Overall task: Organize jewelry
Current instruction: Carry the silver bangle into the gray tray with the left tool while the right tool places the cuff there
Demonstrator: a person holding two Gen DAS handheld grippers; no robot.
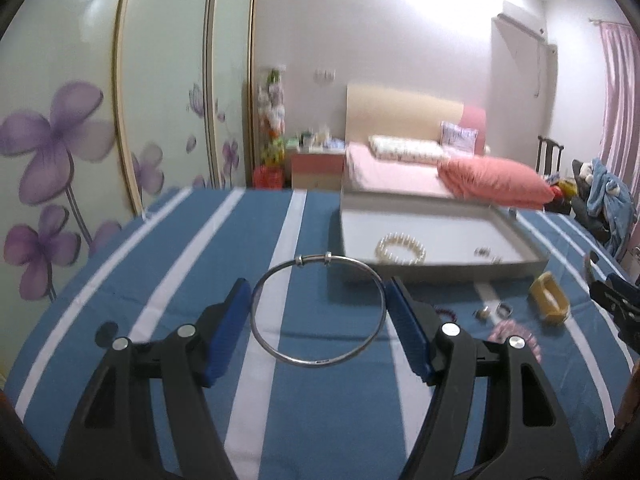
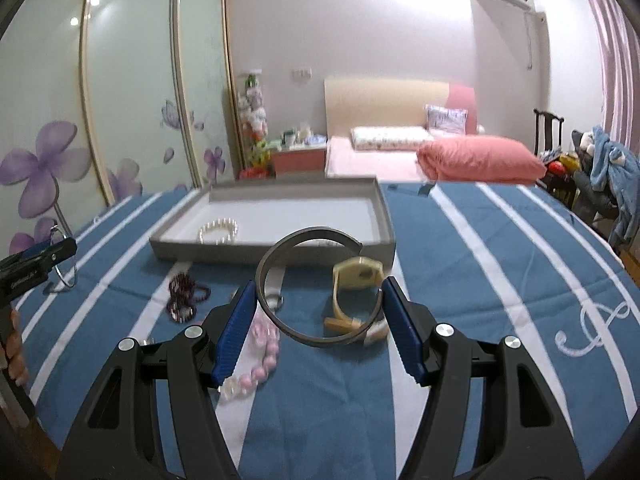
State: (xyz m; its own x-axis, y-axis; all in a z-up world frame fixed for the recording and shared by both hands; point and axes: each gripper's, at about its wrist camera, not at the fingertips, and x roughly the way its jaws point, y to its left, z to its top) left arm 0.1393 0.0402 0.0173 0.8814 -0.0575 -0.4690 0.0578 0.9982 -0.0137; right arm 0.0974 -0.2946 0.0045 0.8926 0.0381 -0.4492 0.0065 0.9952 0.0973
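Observation:
My left gripper (image 1: 318, 286) is shut on a thin silver bangle (image 1: 316, 363), held between its blue pads above the striped cloth; it also shows in the right wrist view (image 2: 64, 258). My right gripper (image 2: 318, 286) is shut on a wide grey open cuff bracelet (image 2: 280, 256), lifted above the cloth. A grey tray (image 2: 276, 250) holds a pearl bracelet (image 2: 218, 230); in the left wrist view the tray (image 1: 440, 272) also holds small rings (image 1: 486, 254). On the cloth lie a yellow bangle (image 2: 356, 280), pink beads (image 2: 260, 364) and dark red beads (image 2: 184, 292).
The table carries a blue cloth with white stripes (image 2: 500, 280). Small rings (image 1: 494, 311) lie on the cloth near the yellow bangle (image 1: 548, 298). A bed with a pink pillow (image 2: 480, 160) and wardrobe doors (image 2: 120, 100) stand behind the table.

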